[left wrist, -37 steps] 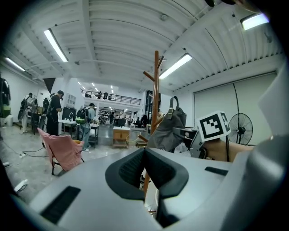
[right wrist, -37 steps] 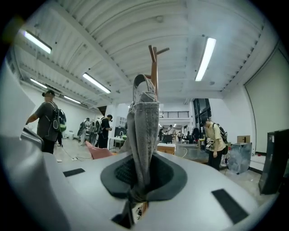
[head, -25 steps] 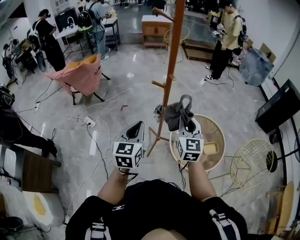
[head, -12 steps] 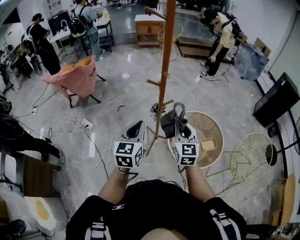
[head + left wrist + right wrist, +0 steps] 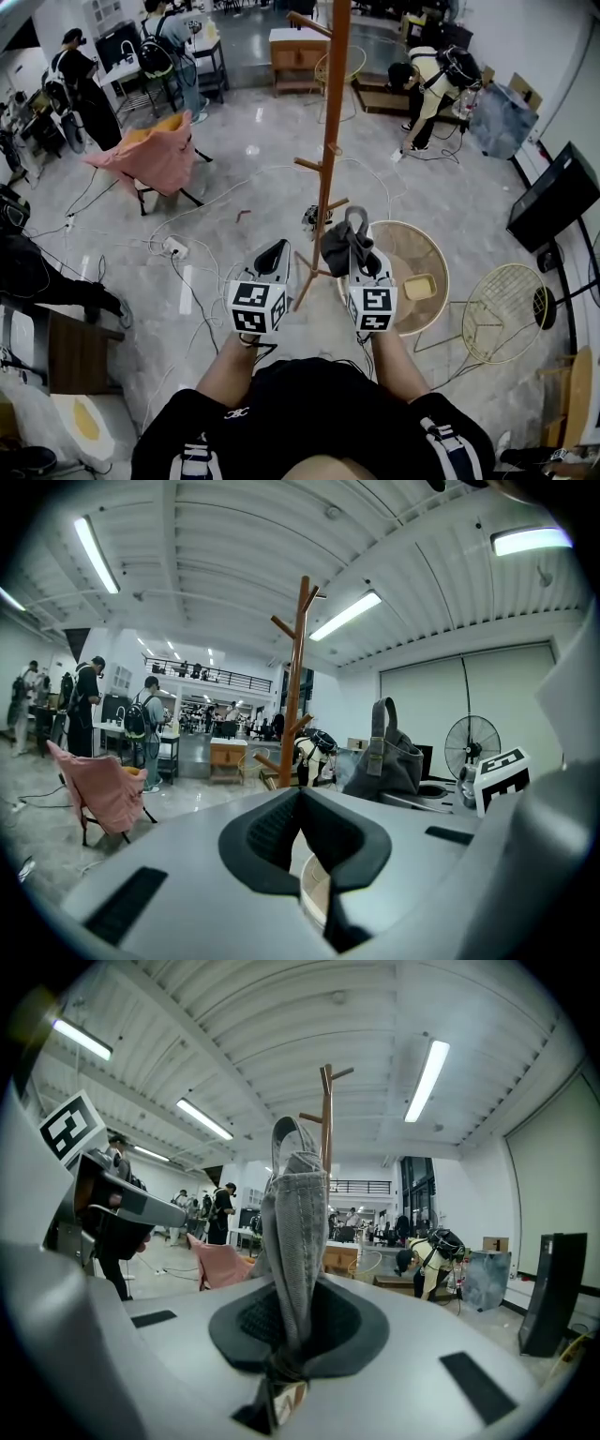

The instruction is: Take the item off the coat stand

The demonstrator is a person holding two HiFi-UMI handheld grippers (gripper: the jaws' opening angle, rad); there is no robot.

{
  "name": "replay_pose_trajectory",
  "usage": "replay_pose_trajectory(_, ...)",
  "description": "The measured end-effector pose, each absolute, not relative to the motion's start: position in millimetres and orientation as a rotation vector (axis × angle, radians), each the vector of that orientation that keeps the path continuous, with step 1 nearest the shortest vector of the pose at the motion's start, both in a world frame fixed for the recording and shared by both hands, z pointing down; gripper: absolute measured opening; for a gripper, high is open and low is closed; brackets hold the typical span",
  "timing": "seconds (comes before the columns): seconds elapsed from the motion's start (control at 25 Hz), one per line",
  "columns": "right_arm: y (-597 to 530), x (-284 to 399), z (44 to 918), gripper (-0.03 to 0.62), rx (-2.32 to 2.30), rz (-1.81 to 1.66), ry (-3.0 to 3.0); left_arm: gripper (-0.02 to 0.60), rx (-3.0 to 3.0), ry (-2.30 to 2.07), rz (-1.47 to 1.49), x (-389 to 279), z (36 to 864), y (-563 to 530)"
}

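Already the grey fabric bag with a loop handle (image 5: 294, 1222) is off the tall wooden coat stand (image 5: 329, 141). It stands upright from the right gripper (image 5: 286, 1349), whose fingers are clenched on its lower fabric, long axis running along them. The stand's low peg lies just beside the bag, toward the left. The left gripper (image 5: 305, 860), fingers together and empty, hangs on the stand's other side.

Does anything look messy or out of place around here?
Yes: loose white cables and a power strip sprawl across the floor left of the coat stand, where people walk. The grey bag is off the stand, pinched in the right gripper.
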State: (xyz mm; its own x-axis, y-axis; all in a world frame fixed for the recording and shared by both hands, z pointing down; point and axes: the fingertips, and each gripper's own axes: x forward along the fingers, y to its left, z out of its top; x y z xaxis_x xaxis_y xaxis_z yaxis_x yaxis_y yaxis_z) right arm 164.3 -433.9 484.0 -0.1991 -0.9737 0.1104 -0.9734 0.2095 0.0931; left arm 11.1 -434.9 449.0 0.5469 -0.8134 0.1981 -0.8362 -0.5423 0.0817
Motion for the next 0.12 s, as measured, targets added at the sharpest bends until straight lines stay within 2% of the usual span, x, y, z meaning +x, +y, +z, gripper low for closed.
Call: replay_pose_trajectory(0.12, -435.3, 161.0, 486.1, 0.044, 1.885, 0.002, -2.33, 0.012, 2.614, -1.408, 0.202, 8.2, 449.7, -436.2)
